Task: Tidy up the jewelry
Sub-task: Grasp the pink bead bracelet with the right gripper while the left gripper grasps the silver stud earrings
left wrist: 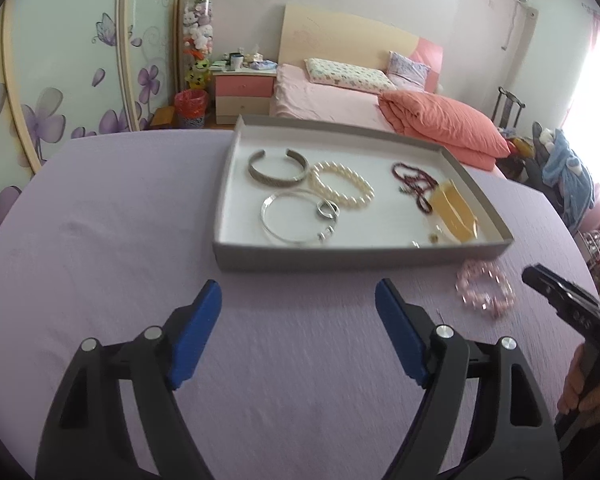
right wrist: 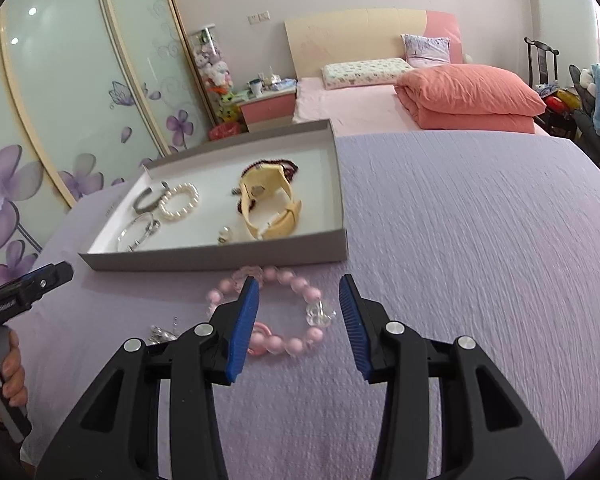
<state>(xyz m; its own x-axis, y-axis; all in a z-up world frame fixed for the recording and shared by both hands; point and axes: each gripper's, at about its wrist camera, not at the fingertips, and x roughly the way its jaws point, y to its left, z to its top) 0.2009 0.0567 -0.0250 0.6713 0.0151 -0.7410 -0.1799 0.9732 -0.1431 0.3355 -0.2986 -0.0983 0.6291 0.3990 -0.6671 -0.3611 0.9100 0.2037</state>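
A grey tray (left wrist: 340, 258) (right wrist: 220, 258) on the lilac tablecloth holds a silver cuff (left wrist: 278, 168), a pearl bracelet (left wrist: 342, 186) (right wrist: 179, 202), a thin silver bangle (left wrist: 296, 220), a dark red bead string (left wrist: 416, 184) and a yellow watch (right wrist: 270, 204). A pink bead bracelet (right wrist: 278, 312) (left wrist: 485, 289) lies on the cloth just in front of the tray. My right gripper (right wrist: 298, 292) is open, above it, fingers either side. My left gripper (left wrist: 298, 296) is open and empty in front of the tray.
A small silver piece (right wrist: 162, 334) lies on the cloth left of the pink bracelet. A pink bed (left wrist: 340, 100) stands behind the table, a flowered wardrobe (left wrist: 60, 80) to the left.
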